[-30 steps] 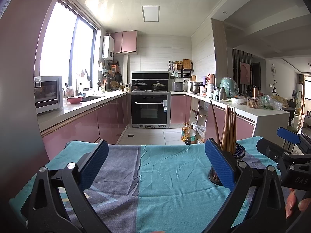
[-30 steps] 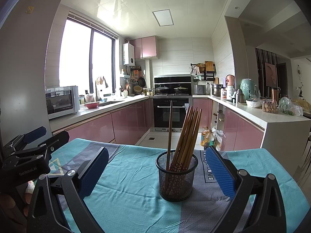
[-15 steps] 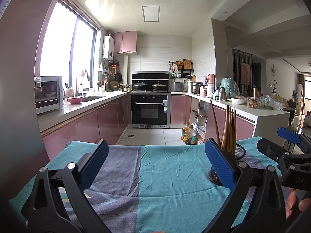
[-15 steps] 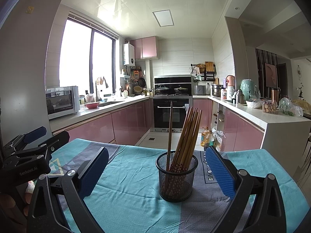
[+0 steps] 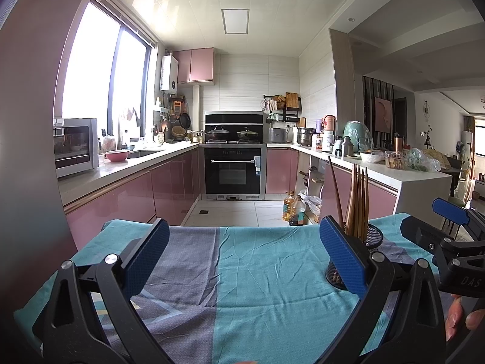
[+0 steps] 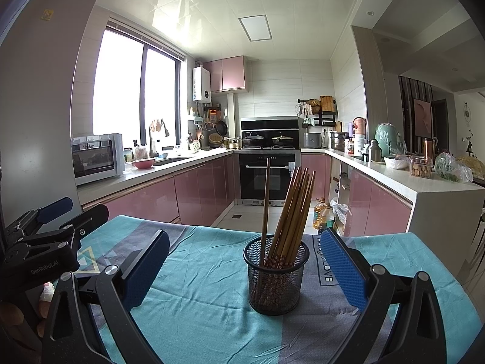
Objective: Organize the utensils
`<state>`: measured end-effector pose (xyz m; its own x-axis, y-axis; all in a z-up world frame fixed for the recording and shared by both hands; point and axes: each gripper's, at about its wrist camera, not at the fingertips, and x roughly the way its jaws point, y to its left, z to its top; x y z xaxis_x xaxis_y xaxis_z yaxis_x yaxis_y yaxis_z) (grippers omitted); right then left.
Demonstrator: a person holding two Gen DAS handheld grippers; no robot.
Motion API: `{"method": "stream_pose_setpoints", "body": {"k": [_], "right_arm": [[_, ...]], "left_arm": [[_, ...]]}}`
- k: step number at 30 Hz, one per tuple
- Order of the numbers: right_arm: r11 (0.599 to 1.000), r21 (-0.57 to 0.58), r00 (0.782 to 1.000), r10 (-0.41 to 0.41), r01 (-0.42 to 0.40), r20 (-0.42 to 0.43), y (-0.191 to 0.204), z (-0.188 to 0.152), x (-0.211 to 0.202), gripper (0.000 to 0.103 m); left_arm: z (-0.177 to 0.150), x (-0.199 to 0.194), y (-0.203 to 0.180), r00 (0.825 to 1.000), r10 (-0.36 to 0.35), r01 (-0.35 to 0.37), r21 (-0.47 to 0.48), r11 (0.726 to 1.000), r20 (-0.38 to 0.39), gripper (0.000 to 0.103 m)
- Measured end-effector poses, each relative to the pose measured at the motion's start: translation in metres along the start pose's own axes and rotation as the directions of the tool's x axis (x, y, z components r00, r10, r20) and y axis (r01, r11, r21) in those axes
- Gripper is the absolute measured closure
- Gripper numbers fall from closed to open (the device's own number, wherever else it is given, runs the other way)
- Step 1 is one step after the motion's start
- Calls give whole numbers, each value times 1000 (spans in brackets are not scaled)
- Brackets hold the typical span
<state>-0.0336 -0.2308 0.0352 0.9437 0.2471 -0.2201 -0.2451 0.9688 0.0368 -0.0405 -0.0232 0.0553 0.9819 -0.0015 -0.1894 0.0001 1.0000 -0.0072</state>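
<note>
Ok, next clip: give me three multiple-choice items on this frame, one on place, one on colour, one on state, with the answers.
1. Where are the chopsticks?
A. Flat on the cloth
B. Standing in the mesh cup
C. In the right gripper

2. What colour is the mesh cup?
A. Black
B. White
C. Pink

3. How do the left gripper jaws stand?
A. Shut on a chopstick
B. Shut on nothing
C. Open, holding nothing

Answers: B, the sticks lean upright inside the cup on the tablecloth; A, its wire mesh is black; C, the blue pads sit wide apart with only cloth between them.
</note>
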Motion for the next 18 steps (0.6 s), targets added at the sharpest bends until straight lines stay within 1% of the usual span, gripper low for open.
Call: {"method": "stream_pose_setpoints", "body": {"k": [6, 9, 11, 14, 16, 17, 18], "right_arm": [[1000, 4, 1000, -1, 1, -1, -1, 0, 1, 6], [1000, 2, 1000, -1, 1, -8, -3, -2, 2, 6], [1000, -2, 1000, -8, 8, -15, -6, -5, 3, 6], [999, 6, 997, -34, 34, -71, -25, -13, 13, 6], [997, 5, 981, -78, 80, -176, -49, -23, 33, 6], [993, -6, 964, -114, 115, -240, -62, -29, 44, 6], [985, -20, 936, -167, 170, -311, -78, -37, 58, 6]], "left_arm": [[-2, 1, -2, 1000, 6, -6, 3, 1000, 5, 6], [-4, 3, -1, 1000, 8, -8, -1, 1000, -7, 6], [-6, 8, 0, 999, 13, -13, -2, 1000, -31, 5], [-13, 24, 7, 994, 39, -40, -2, 999, -106, 5], [-21, 38, 17, 984, 57, -58, -2, 998, -171, 5], [-24, 44, 21, 978, 65, -66, 0, 998, -198, 5], [-28, 52, 25, 970, 76, -77, 5, 997, -232, 5]]}}
